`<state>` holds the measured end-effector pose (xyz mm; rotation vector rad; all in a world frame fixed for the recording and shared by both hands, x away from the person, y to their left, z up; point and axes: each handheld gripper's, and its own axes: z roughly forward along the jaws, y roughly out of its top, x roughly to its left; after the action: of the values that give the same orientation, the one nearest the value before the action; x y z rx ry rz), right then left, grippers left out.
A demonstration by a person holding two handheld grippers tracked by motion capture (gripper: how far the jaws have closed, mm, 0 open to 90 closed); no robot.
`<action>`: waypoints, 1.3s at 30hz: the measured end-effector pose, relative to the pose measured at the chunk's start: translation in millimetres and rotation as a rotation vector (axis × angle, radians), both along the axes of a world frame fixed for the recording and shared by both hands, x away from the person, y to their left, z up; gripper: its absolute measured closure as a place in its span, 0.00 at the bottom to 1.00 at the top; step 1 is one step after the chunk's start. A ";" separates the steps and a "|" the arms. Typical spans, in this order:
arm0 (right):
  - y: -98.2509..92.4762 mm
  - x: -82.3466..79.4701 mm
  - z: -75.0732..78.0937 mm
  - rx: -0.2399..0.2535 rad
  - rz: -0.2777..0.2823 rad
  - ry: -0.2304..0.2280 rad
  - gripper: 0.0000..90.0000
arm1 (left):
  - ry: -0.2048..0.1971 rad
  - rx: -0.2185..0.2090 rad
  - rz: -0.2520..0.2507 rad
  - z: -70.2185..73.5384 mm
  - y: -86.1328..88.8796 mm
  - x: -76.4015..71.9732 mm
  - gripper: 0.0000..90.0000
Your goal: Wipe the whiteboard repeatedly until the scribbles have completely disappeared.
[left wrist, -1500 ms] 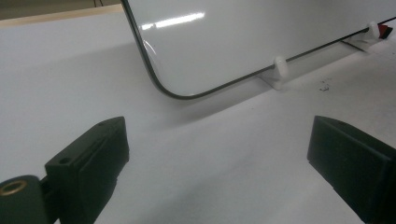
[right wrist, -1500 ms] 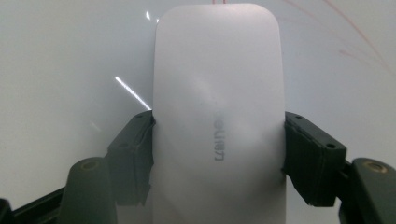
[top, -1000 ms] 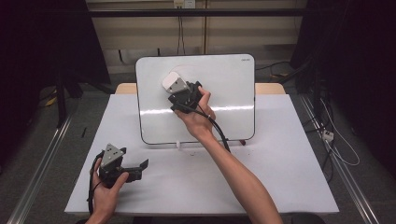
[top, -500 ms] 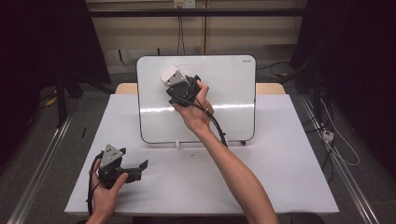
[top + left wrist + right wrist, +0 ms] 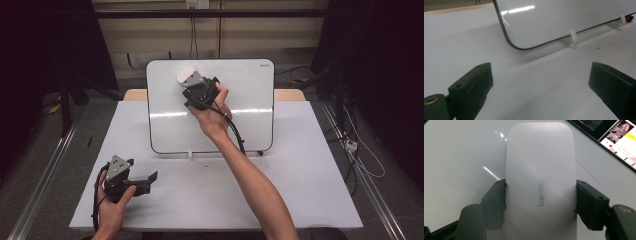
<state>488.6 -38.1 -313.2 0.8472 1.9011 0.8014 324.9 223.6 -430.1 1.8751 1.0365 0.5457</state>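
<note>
A white-faced whiteboard point(image 5: 250, 120) stands upright on small white feet at the middle of the white table point(image 5: 300, 190). My right gripper point(image 5: 192, 82) is up at the board's upper left, shut on a white eraser point(image 5: 187, 75) that lies flat against the board. In the right gripper view the eraser point(image 5: 540, 170) sits between both black pads point(image 5: 495, 202), and a faint red line point(image 5: 586, 171) runs on the board beside it. My left gripper point(image 5: 146, 182) rests low on the table at the front left, open, with nothing between its jaws point(image 5: 541, 85).
The board's white clip feet point(image 5: 572, 37) stand on the table ahead of the left gripper. A lit screen point(image 5: 621, 135) shows past the board's edge. Dark curtains and cables surround the table; metal rails run along both sides.
The right gripper has slid the eraser a little upward on the board. The left gripper has stayed where it was.
</note>
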 end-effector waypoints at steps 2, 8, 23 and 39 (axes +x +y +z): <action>-1.9 0.5 0.6 0.007 -0.003 0.001 0.35 | 0.000 0.001 0.001 0.3 0.2 -0.3 0.06; -14.0 1.3 4.0 0.014 -0.024 0.000 0.35 | 0.000 0.002 0.002 0.1 0.0 -0.4 0.06; -57.4 2.6 7.4 0.084 -0.099 0.004 0.35 | 0.003 0.000 0.005 -1.1 -0.7 0.0 0.06; -75.6 0.2 8.2 0.115 -0.141 0.001 0.35 | 0.004 0.007 0.002 -0.9 -2.6 1.4 0.06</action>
<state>488.8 -113.6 -305.0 1.0404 1.7867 0.8299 326.3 221.0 -431.0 1.8817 1.0406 0.5477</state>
